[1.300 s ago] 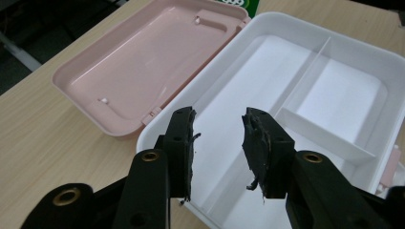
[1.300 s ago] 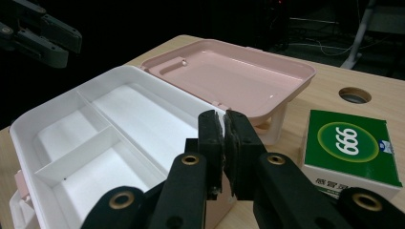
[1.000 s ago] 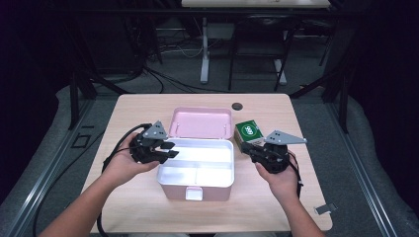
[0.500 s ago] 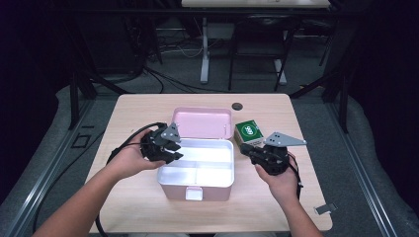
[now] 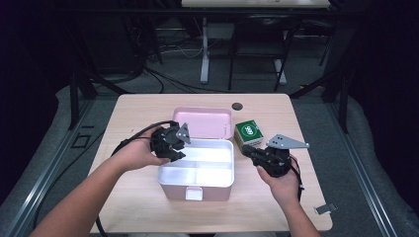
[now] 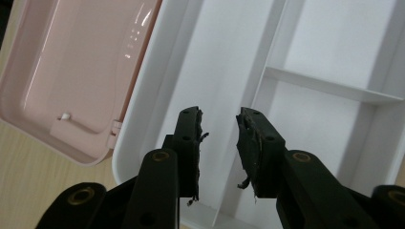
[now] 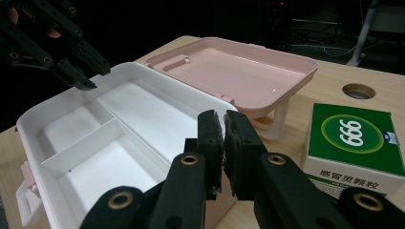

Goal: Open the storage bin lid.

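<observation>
A pink box (image 5: 174, 189) stands open at mid-table, its lid (image 5: 205, 123) tipped back and a white divided tray (image 5: 196, 177) empty inside. My left gripper (image 5: 180, 148) hangs over the tray's left rear corner; in the left gripper view (image 6: 219, 119) its jaws stand apart over the white tray (image 6: 329, 38) with nothing between them, and they have just been closing a little. My right gripper (image 5: 247, 150) sits by the box's right side, close to a green carton (image 5: 248, 132). The right gripper (image 7: 223, 119) has its pads together, empty, pointing at the tray (image 7: 143, 112).
The green carton (image 7: 356, 138) marked 666 lies on the wooden table (image 5: 133, 123) right of the lid (image 7: 229, 71). A dark round hole (image 5: 237, 105) is in the tabletop behind it. The left gripper (image 7: 83, 71) appears at the far side of the tray. Black cable trails off left.
My left gripper has moved right, from beside the box to over the tray's left rear corner, with its jaws a little narrower. The right gripper has stayed put.
</observation>
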Demonstrator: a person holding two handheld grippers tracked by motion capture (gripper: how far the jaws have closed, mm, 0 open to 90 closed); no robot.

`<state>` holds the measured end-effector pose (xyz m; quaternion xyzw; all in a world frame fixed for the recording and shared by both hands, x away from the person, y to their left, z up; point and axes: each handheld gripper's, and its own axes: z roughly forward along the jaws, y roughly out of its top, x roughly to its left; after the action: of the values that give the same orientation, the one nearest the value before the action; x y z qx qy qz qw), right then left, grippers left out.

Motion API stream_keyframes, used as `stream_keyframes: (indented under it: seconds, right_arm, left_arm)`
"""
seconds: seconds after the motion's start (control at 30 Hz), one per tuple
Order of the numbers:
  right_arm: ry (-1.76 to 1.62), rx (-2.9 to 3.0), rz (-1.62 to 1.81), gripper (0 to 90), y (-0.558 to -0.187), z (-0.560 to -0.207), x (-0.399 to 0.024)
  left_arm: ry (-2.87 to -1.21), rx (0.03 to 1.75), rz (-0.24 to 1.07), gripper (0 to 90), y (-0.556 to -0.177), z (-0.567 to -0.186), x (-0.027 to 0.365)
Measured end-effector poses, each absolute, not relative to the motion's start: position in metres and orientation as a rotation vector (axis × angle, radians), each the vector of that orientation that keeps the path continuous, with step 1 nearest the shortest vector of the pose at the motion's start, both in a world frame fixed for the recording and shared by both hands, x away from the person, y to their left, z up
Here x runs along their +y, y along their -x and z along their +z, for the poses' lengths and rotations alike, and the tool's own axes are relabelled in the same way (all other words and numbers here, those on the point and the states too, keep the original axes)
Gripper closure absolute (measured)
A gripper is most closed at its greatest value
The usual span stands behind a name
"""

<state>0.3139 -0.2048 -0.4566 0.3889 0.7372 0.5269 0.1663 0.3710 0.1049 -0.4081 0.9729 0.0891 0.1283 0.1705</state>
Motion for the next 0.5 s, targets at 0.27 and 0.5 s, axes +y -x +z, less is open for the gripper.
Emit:
stream_keyframes:
  seconds: [0.27, 0.5]
  right_arm:
    - [-1.116, 2.087, 1.505, 84.9, -0.313, -0.459, -0.206]
    - [-1.117, 2.078, 1.515, 84.9, -0.313, -0.46, -0.207]
  left_arm:
    - [-2.845, 0.189, 0.372, 69.5, -0.372, -0.411, 0.092]
    - [-2.912, 0.128, 0.409, 69.1, -0.372, -0.414, 0.078]
